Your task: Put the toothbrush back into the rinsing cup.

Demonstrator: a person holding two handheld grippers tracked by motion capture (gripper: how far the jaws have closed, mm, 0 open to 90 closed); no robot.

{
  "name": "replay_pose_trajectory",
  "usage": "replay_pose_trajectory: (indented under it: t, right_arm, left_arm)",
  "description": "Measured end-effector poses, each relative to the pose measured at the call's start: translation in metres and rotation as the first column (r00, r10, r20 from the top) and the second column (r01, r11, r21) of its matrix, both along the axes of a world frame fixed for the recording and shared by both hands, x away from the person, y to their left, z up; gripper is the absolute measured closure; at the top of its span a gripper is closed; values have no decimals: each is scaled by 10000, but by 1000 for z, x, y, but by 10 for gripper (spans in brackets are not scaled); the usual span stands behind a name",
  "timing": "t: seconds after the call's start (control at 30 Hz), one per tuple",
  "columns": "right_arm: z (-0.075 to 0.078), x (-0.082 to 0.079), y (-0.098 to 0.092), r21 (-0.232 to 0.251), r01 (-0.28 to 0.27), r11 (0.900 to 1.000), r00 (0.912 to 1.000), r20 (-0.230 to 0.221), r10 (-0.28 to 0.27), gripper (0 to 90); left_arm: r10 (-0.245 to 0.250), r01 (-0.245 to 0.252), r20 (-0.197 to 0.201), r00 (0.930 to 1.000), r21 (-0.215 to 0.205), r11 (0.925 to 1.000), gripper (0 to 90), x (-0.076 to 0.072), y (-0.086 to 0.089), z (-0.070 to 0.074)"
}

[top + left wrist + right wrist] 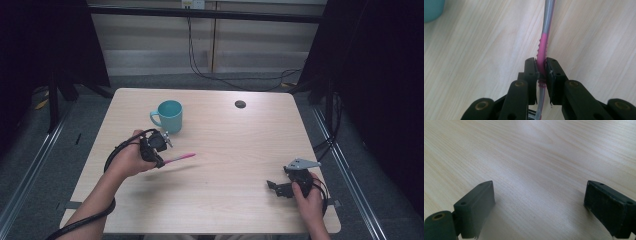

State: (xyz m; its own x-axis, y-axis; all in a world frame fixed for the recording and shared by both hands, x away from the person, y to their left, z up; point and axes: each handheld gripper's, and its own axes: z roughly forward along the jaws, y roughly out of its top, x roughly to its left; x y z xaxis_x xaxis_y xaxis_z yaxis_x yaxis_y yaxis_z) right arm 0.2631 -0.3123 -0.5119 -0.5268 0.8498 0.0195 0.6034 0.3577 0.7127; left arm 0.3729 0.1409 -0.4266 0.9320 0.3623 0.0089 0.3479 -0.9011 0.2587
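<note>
Left hand-held gripper (159, 150), at 9 o'clock of the table in the high view: black plastic body with a small metal part on top; a thick black cable looping off toward 7 o'clock along the bare forearm; in the left gripper view, two black link arms with brass-coloured pivot pins, ending in flat black rectangular pads (531, 72) with small screw holes. Right hand-held gripper (273, 186), at 4 o'clock: black body with a grey three-cornered plate on top; a black cable looping by the wrist; in the right gripper view, two matt black block-shaped pads (477, 205), small holes on their upper faces, one brass-coloured pivot at 8 o'clock. Forearms: bare, no sleeves in view.
</note>
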Motion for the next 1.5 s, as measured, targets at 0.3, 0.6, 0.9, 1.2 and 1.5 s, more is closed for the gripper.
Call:
replay_pose_trajectory:
  t: [0.3,0.6,0.9,1.2,1.5]
  right_arm:
    - [1,-1,-1,101,-12,9999,10000,-6,12,120]
    - [30,6,4,204,-559,9982,9984,57,558,131]
    - [56,19,31,-706,-1741,9822,9847,-175,1733,158]
    - [71,31,58,-1550,-3033,9402,9518,-954,2914,191]
    - [93,46,79,-2031,-3702,9065,9289,-924,3587,213]
  left_arm:
    - [-454,454,3,9990,15,9990,801,-2,-21,2]
    - [-732,730,95,9973,116,9973,801,-1,-35,10]
    - [-806,806,97,9967,21,9967,801,-1,-42,11]
    - [-889,889,19,9960,96,9960,801,2,-49,11]
    - [-1020,1021,37,9948,-154,9947,800,3,-63,10]
